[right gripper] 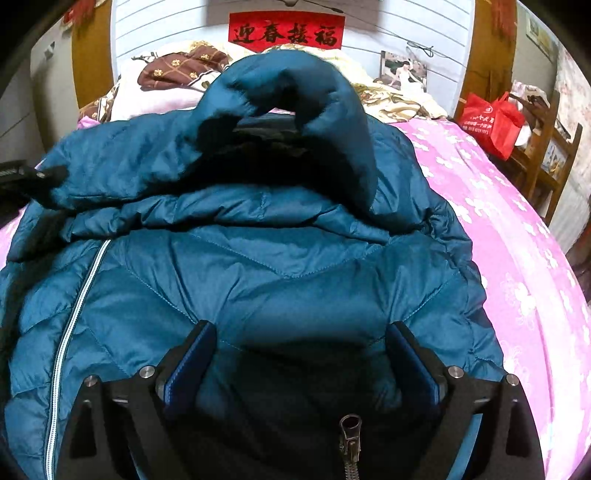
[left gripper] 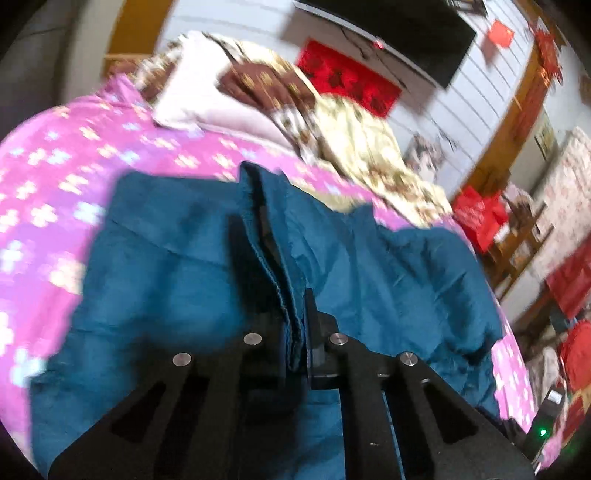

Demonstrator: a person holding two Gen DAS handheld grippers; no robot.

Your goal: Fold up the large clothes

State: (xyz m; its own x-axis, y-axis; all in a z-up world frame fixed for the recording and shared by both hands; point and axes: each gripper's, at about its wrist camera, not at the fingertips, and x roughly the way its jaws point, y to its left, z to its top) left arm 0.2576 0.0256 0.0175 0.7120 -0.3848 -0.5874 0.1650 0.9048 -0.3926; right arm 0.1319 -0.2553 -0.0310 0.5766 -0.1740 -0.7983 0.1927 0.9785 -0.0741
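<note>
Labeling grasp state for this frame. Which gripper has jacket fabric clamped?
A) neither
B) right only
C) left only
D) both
C: the left gripper is shut on a folded edge of the teal jacket, while the right gripper has its jaws spread wide over the jacket, pinching nothing.

Pink floral bedsheet (right gripper: 517, 229), red banner (right gripper: 286, 32), red bag (right gripper: 491, 123), pillows (left gripper: 207, 96)
</note>
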